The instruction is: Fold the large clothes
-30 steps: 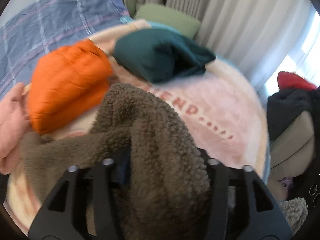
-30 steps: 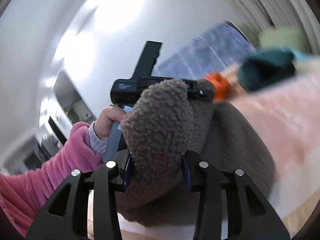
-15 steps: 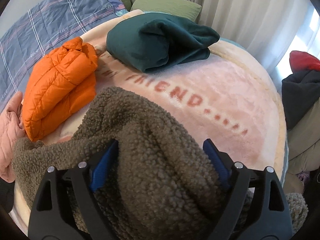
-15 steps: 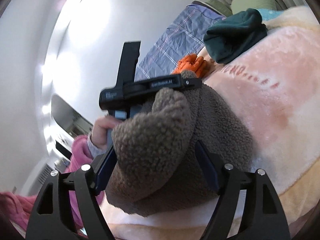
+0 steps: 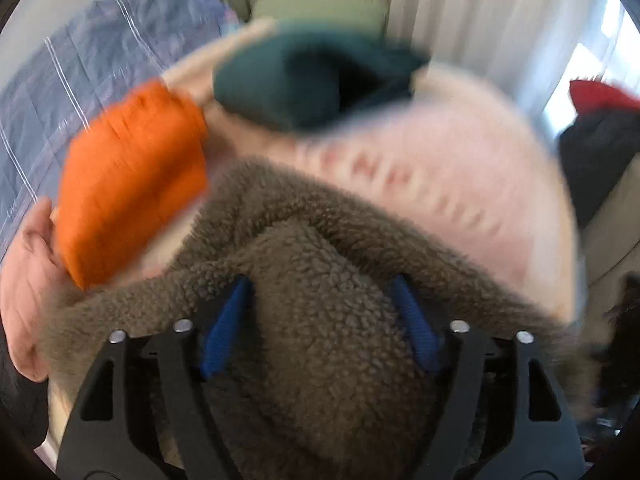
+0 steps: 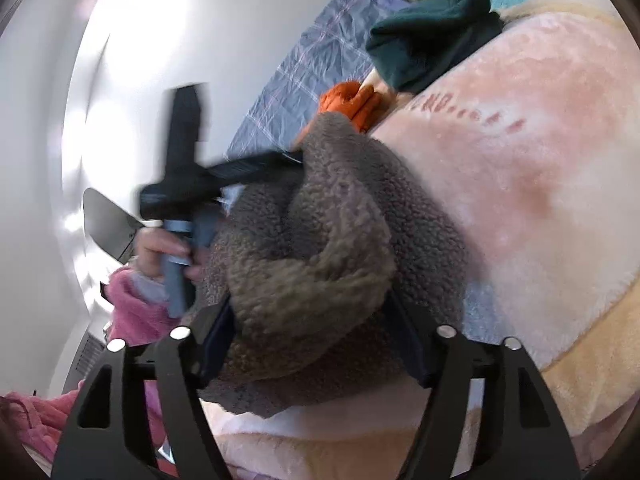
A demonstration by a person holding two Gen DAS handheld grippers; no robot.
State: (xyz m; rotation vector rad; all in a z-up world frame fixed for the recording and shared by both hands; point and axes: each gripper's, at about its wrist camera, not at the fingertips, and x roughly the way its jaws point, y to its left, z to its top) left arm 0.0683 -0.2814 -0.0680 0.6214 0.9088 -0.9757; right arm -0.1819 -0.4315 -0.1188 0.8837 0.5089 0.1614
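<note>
Under both grippers: pink blanket (image 5: pixel 460 184), lettered, spread across the bed. Brown fleece garment (image 5: pixel 320 320), bunched on the blanket, between both grippers' fingers. Ahead of the left gripper (image 5: pixel 320 320): teal garment (image 5: pixel 304 84), then orange jacket (image 5: pixel 128 176) to its left. Left gripper's jaws wide, just narrowed, fleece filling the gap; grip uncertain. Right gripper (image 6: pixel 308 332): jaws just widened, fleece between; grip uncertain.

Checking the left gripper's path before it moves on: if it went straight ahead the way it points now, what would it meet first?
The left gripper would meet the brown fuzzy fleece garment at once: it already bulges between the jaws. Beyond it lies the pink plush blanket, though blur leaves depth unclear.
</note>
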